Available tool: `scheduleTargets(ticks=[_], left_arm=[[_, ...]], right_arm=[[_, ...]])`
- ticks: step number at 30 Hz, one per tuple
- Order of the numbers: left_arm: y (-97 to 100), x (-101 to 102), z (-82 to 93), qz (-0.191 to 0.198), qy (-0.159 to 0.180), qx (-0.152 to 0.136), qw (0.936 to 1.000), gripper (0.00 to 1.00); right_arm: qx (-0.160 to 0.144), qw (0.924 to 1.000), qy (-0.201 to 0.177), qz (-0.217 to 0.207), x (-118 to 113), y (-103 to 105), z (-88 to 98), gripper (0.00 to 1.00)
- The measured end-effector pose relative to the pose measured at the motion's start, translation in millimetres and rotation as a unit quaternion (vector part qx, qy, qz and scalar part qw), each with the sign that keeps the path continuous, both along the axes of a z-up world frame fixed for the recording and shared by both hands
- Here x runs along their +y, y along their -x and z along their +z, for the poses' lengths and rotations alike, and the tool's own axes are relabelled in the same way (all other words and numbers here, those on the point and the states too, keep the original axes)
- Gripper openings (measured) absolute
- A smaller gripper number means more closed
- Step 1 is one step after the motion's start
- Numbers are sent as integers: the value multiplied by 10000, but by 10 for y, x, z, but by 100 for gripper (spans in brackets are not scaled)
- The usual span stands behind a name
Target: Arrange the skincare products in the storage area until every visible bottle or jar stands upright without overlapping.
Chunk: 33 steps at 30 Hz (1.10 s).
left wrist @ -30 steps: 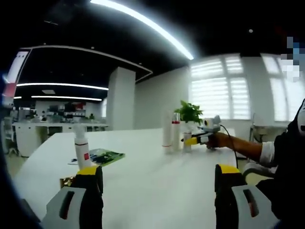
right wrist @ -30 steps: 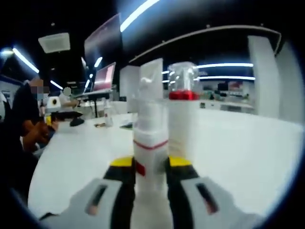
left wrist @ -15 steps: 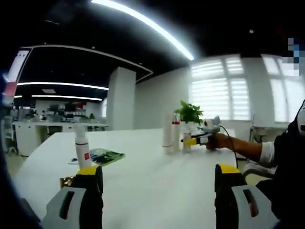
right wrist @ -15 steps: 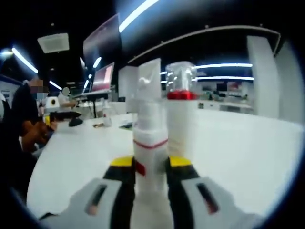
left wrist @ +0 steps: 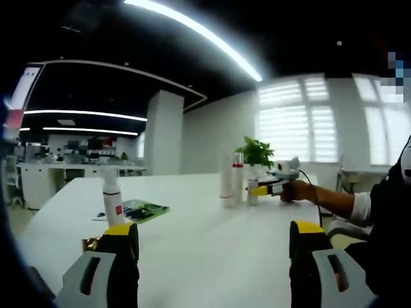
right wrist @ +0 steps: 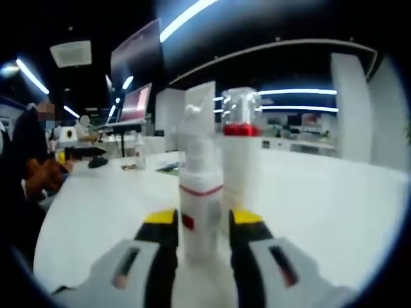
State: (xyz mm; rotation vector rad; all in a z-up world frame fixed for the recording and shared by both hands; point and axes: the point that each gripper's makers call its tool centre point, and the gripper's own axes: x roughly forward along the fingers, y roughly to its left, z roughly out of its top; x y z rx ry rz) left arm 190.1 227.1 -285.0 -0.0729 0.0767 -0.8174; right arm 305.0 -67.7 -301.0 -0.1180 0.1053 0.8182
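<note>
Right gripper point(right wrist: 203, 224): jaws around the white pump bottle point(right wrist: 200, 212), frame centre; grip or gap, cannot tell.
Left gripper point(left wrist: 212, 240): jaws apart, empty, lower frame.
Handling: probably light, slick, top-heavy; hold low on body.

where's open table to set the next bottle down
Bare table runs wide between the left gripper and the bottle cluster. Crowded at that cluster, where the right gripper straddles a white bottle, and near the lone bottle beside the green packet.
</note>
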Motion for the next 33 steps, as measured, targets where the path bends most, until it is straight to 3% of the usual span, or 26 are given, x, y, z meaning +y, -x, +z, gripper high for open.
scheduleTargets(ticks=[17, 33], left_arm=[[11, 11, 9, 23, -10, -8, 10000, 99], [15, 5, 6, 21, -18, 0, 10000, 99]], right_arm=[[-11, 9998, 173, -74, -36, 3, -49, 22], [-73, 9995, 219, -210, -61, 2, -46, 22]])
